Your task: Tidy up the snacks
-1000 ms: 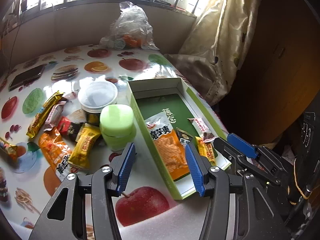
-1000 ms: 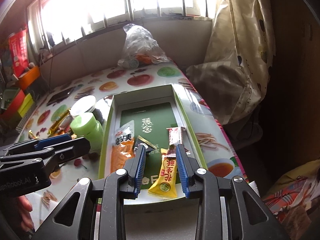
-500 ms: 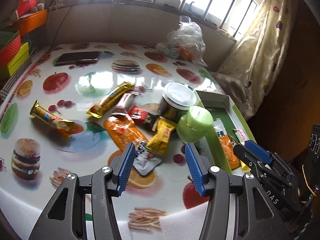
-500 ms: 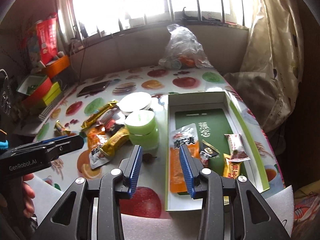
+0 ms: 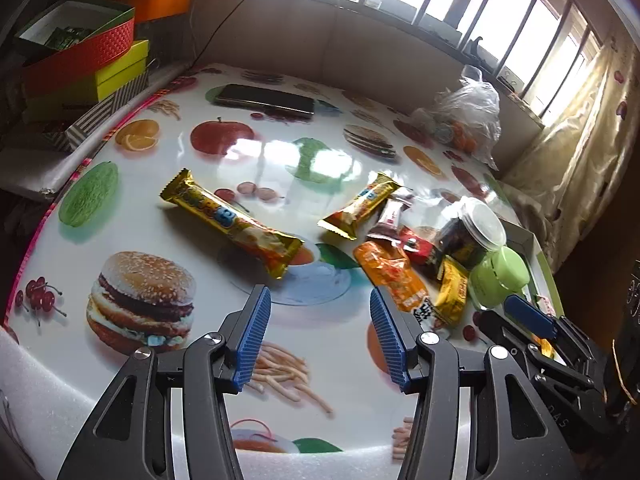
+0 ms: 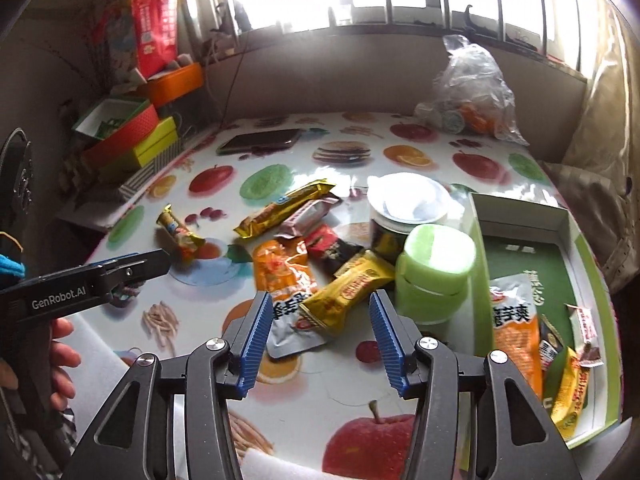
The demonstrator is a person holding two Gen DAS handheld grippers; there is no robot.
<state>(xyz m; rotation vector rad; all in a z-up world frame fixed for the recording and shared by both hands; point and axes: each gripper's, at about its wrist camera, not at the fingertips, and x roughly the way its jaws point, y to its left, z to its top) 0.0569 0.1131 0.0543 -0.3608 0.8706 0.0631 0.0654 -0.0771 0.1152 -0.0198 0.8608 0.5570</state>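
Right tongs (image 6: 316,336), empty and opening, face the yellow snack packet (image 6: 347,294) lying slantwise just ahead; left tongs (image 5: 316,338), open and empty, point at the long gold bar (image 5: 232,224).

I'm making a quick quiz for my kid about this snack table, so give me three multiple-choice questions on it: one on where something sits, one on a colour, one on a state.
1. Where does the dark flat phone lie?
A. at the far side of the fruit-print table
B. inside the green cardboard box
C. on top of the jar

2. What colour is the lid of the squat plastic jar beside the green cardboard box?
A. red
B. pale green
C. black

3. What is between the fingers of the right claw?
A. the jar
B. the phone
C. nothing gripped

Answers: 1 A, it lies near the back edge, beyond the loose snacks. 2 B, the lid is light green. 3 C, its jaws are opening over the yellow snack packet without pressing it.
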